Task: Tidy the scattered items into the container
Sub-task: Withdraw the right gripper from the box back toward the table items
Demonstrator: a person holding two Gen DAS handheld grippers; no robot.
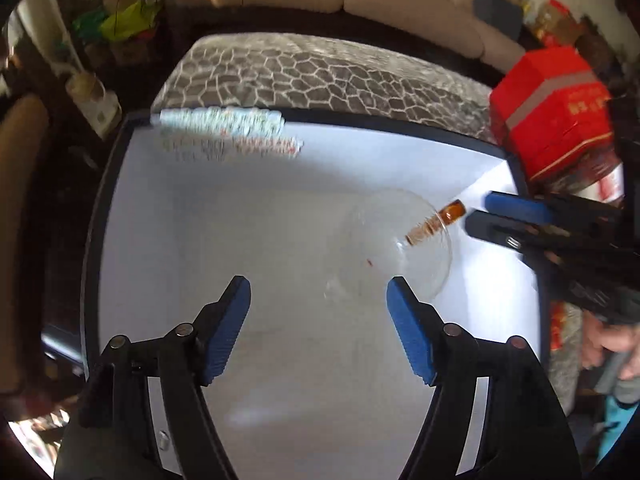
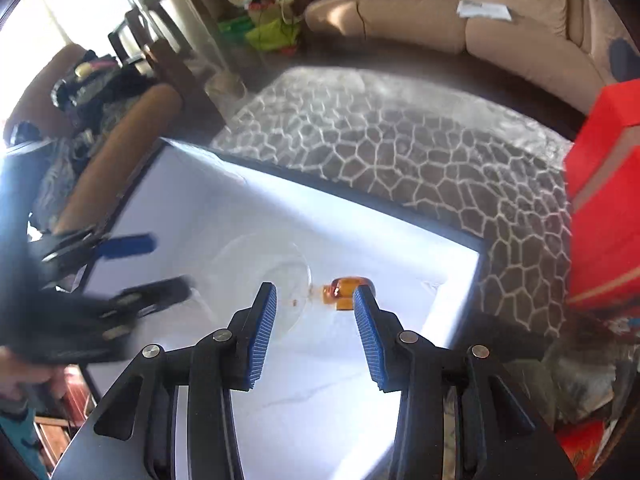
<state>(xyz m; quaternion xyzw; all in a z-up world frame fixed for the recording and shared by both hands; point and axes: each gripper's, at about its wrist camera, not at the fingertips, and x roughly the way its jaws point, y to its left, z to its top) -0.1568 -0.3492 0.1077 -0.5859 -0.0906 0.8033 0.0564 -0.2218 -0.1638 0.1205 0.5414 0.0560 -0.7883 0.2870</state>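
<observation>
Now both grippers open, empty: left gripper [image 1: 318, 294] wide; right gripper [image 2: 315, 296] narrower, near amber bottle [image 2: 346, 290].

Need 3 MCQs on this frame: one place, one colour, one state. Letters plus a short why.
1. The amber vial lies: A) at the clear bowl's rim B) on the sofa C) on the red box
2. Gripper pads are: A) green B) blue C) white
3. The right gripper is: A) shut on the bowl B) shut on the vial C) open, holding nothing

Key: A, the vial overlaps the bowl's edge on the white table; B, blue ribbed pads; C, the vial lies beyond the fingertips, ungripped.
</observation>
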